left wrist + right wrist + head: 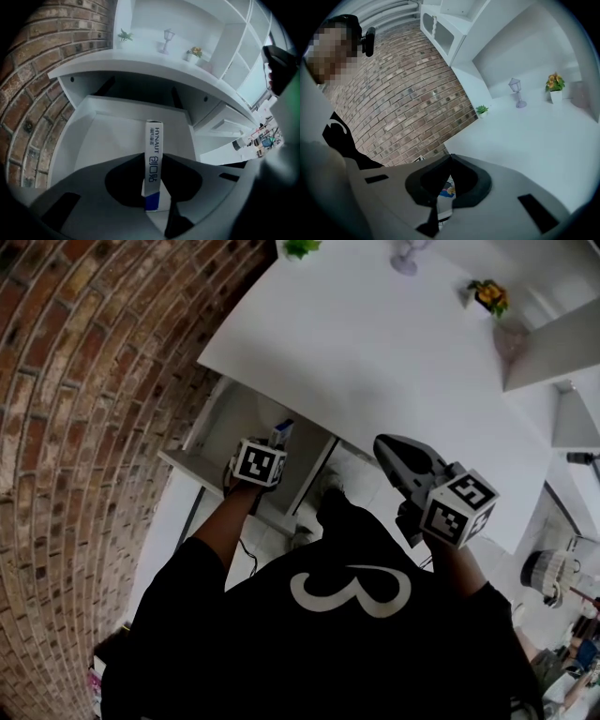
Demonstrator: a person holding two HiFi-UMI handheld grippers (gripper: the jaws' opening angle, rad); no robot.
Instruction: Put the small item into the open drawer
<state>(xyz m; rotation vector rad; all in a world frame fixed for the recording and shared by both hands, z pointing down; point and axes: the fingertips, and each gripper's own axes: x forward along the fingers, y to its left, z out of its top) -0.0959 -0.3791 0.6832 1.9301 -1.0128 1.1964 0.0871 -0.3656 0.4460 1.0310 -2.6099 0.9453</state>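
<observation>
The box (154, 136) is pinched between the jaws of the left gripper (153, 161) and hangs over the open drawer (112, 140), so only lowering and release seem left, while the right gripper (449, 158), jaws pressed together and empty, waits by the counter (375, 352).

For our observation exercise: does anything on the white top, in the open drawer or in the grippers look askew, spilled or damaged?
Nothing stands out. The plant, lamp and flower pot stand upright on the white top; the left gripper grips the small box squarely, over the open drawer.
</observation>
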